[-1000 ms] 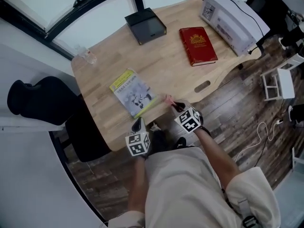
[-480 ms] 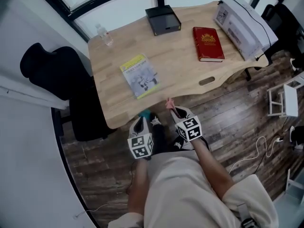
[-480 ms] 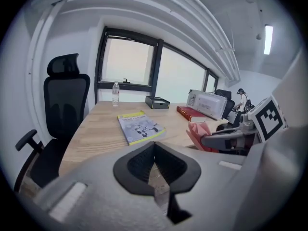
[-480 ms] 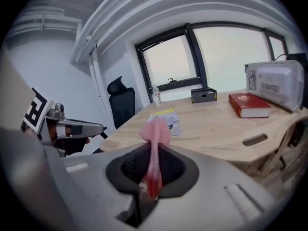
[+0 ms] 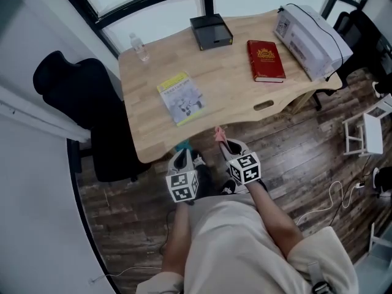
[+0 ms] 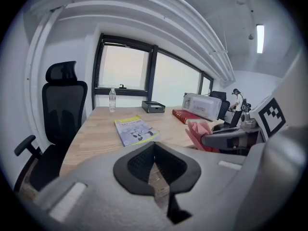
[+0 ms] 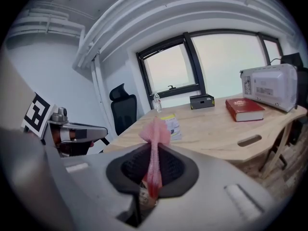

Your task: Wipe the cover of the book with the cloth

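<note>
a wooden table (image 5: 228, 77) fills the space ahead of both jaws. over the last second i have backed away from it: a second ago the jaws hung over its near edge, and now they hover above the plank floor (image 5: 294, 155), short of that edge. i judge that wiping has not begun and an approach is needed first.

a black office chair (image 5: 67, 94) stands far to the left of the jaws. a white machine (image 5: 309, 34) sits at the far right of the table.

two books lie flat, well apart, and i cannot tell which one the task means. the yellow book (image 5: 179, 98) is nearest, straight ahead of the left gripper (image 5: 183, 154). its long axis runs away from the jaws, the near end swung slightly right, the title band at the far end. the red book (image 5: 266, 60) lies farther off, ahead and right of the right gripper (image 5: 225, 144). its long axis also points away from me, crest facing up.

a black box (image 5: 211, 31) rests at the far edge.

the right gripper is clenched on the pink cloth (image 7: 155, 134), pinched into an upright fold that pokes forward past the tips. the left gripper's jaws are pressed together with nothing between them.

a clear bottle (image 5: 139, 46) stands far ahead, left.
</note>
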{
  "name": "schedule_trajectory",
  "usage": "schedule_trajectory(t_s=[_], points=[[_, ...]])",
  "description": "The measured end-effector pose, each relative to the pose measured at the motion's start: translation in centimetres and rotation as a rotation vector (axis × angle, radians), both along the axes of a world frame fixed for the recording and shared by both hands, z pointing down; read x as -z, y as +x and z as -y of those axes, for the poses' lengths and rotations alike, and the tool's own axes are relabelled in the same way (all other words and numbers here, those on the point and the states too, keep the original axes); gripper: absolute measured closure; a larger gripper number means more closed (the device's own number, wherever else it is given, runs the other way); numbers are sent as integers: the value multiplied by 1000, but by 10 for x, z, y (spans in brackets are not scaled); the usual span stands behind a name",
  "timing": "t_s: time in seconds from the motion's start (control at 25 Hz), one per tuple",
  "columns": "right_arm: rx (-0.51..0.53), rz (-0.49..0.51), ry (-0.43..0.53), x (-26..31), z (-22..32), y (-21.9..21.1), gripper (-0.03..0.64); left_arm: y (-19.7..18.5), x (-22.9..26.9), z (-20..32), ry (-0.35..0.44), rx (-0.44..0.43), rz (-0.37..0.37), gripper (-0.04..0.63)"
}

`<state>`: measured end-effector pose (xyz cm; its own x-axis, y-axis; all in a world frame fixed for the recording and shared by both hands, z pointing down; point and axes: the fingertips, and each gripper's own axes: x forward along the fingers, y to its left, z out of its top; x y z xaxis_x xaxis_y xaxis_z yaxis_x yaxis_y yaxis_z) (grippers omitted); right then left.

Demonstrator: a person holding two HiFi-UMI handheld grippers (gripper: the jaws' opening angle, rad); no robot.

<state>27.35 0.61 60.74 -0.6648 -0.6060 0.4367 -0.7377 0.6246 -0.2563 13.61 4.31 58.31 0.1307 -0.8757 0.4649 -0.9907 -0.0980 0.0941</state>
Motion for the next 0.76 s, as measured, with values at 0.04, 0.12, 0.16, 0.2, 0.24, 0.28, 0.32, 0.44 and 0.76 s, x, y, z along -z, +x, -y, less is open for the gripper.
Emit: schedule_trajectory(t_s=[0.04,0.12,0.16,0.2,0.24,0.28,0.32,0.44,0.76], points=[[1,3,7,2,0,-1,584,1,1,0,1,-7,3,589],[2,12,17,6,-1,-2,584,2,3,0,5,-14,9,589],[4,16,23,8,-2,-2,584,2,4,0,8,-16,11,589],[5,19,27,9,-3,-2,584,3,4,0,11,-18,12,589],[4,21,29,11,-5,-2,584,3,6,0,15,-18,14,589],[3,22,30,11,-6,-2,584,3,7,0,19,-18,18,589],[4,19,31,12,-8,-2,584,4,8,1,23,-22,25,589],[18,8,39,13,-11,-3,584,12,9,4,29,-53,52,589],[9,24,17,10,-22,-3,584,8,0,-7,13,-25,51,589]])
